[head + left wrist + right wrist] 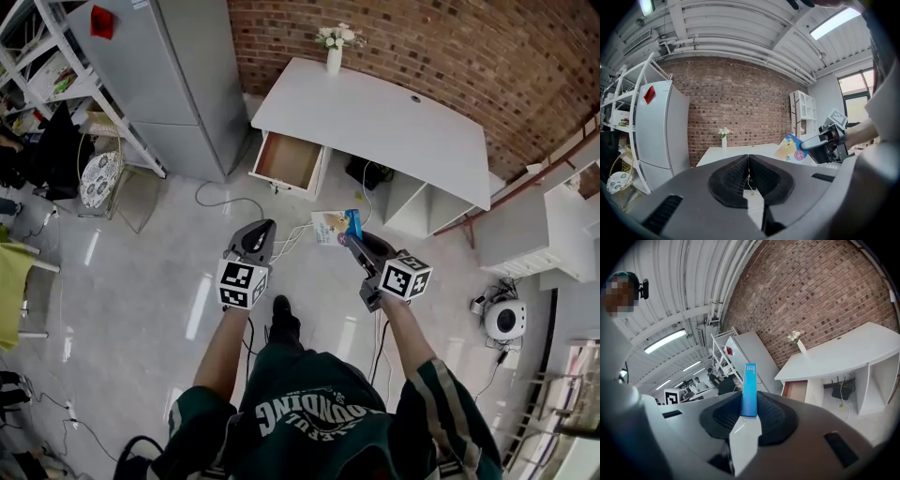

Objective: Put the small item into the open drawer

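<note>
My right gripper (354, 240) is shut on a small flat box (337, 227) with a blue edge and a pale printed face. In the right gripper view the box (749, 389) stands on edge between the pads. From the left gripper view the same box (792, 148) shows at the right, in the other gripper (828, 140). My left gripper (261, 229) is shut with nothing in it, its pads (740, 176) pressed together. Ahead, the open drawer (289, 161) juts from the left end of the white desk (384, 122), and its wooden inside looks bare. Both grippers hang over the floor, short of the desk.
A vase of white flowers (336, 49) stands at the desk's back edge. A grey fridge (173, 75) and a white shelf rack (56, 66) lie left of the desk. Cables (281, 239) trail on the floor below the drawer. A white shelf unit (525, 234) is at the right.
</note>
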`<action>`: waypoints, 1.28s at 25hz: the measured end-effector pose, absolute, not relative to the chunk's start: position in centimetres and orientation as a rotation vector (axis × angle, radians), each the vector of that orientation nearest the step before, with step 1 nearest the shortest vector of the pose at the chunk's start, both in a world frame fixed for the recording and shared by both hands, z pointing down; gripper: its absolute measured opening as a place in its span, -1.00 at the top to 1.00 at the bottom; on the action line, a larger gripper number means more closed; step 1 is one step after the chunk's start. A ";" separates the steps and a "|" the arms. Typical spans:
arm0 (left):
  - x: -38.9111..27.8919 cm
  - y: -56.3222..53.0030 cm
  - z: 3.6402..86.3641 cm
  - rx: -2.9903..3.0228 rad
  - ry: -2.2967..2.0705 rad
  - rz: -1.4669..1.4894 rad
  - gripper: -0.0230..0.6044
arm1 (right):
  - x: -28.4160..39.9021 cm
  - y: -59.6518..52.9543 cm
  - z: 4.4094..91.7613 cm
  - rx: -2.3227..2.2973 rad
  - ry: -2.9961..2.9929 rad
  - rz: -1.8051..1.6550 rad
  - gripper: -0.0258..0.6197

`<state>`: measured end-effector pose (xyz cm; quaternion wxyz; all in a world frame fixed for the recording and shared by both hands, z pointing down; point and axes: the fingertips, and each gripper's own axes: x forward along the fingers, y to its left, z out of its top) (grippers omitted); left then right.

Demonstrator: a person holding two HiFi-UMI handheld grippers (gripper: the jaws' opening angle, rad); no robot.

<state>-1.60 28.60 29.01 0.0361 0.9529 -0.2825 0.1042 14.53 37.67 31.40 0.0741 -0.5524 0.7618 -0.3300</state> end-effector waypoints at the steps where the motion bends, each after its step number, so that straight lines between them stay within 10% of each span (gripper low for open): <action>1: -1.3 27.6 29.1 2.928 -0.859 0.324 0.88 | 14.8 36.7 31.4 -1.663 2.284 -0.993 0.58; 32: -0.3 7.0 32.5 2.892 -0.801 0.399 0.88 | 16.3 14.8 34.2 -1.725 2.277 -1.072 0.58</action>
